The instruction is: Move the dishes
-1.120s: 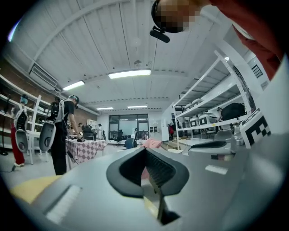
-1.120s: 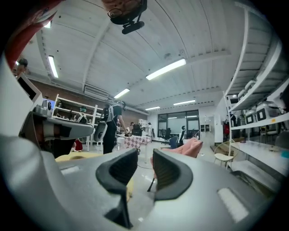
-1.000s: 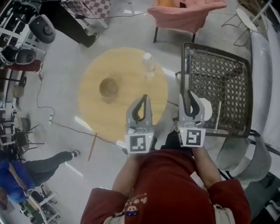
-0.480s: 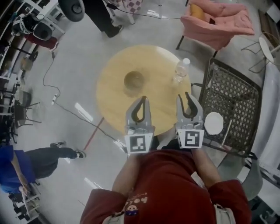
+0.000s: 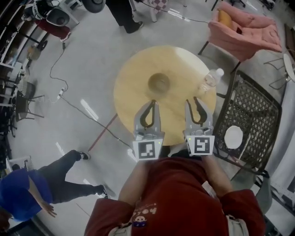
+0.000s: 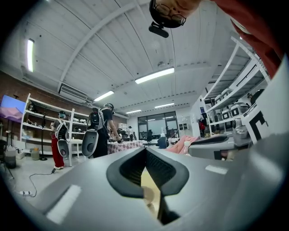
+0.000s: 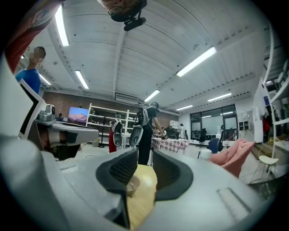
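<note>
A brown bowl (image 5: 159, 83) stands near the middle of the round wooden table (image 5: 138, 69). A white plate (image 5: 233, 137) lies on the seat of a metal mesh chair (image 5: 258, 115) to the right of the table. My left gripper (image 5: 151, 102) is over the table's near edge, shut with nothing in it. My right gripper (image 5: 192, 100) hovers beside it, open a little and empty. The right gripper view shows the bowl (image 7: 132, 185) on the table (image 7: 142, 198) through the gap between the jaws. In the left gripper view, the left gripper (image 6: 145, 151) shows only a strip of table (image 6: 149, 191).
A clear water bottle (image 5: 209, 79) stands at the table's right edge, close to the mesh chair. A pink armchair (image 5: 246, 27) sits at the far right. People stand at the far side (image 5: 122, 11) and at the near left (image 5: 27, 196). A cable (image 5: 60, 69) runs over the floor.
The view has swung so that the table and bowl sit further right and nearer to me. The plate on the chair has slid toward the right edge. Both grippers keep their pose.
</note>
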Tool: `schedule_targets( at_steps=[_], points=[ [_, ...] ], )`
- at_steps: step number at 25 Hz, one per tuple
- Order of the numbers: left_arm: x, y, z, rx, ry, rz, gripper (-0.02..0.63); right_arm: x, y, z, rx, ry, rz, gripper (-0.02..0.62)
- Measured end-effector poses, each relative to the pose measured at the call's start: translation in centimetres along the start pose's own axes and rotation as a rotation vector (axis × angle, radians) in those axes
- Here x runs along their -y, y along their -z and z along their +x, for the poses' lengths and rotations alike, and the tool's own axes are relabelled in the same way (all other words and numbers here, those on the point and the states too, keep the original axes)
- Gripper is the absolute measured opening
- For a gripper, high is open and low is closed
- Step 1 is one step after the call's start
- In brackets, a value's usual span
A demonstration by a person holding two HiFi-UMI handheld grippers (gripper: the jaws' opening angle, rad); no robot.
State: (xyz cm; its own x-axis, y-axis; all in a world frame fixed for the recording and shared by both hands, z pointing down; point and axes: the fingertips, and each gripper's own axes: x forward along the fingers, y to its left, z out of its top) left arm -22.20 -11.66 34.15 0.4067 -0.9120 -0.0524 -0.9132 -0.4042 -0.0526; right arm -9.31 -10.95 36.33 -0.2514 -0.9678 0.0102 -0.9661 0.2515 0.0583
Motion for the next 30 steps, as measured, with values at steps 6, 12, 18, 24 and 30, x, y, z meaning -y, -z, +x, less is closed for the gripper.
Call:
schedule_targets(
  at_steps=[6,12,18,24,30],
  points=[
    [-2.1,0.9,-0.2,-0.018,-0.018,-0.017,0.008,-2.3,2.2,2.4,-0.080,-0.057,0.009,0.100],
    [-3.5,1.8,-0.3,-0.015,-0.029,-0.014,0.008,-3.4,5.6,4.8,-0.228,-0.097,0.055,0.100],
    [-4.5,3.0,0.2,-0.059,0.023,0.111,0.008,-3.9,10.6,7.9,-0.456,-0.112,0.118,0.100],
    [-6.0,3.8,0.9,-0.073,0.031,0.118,0.008,-4.5,14.7,10.4,-0.639,-0.120,0.159,0.115],
    [-6.6,5.1,1.6,-0.112,0.051,0.123,0.008,-4.4,17.7,11.9,-0.750,-0.095,0.198,0.137]
  ],
)
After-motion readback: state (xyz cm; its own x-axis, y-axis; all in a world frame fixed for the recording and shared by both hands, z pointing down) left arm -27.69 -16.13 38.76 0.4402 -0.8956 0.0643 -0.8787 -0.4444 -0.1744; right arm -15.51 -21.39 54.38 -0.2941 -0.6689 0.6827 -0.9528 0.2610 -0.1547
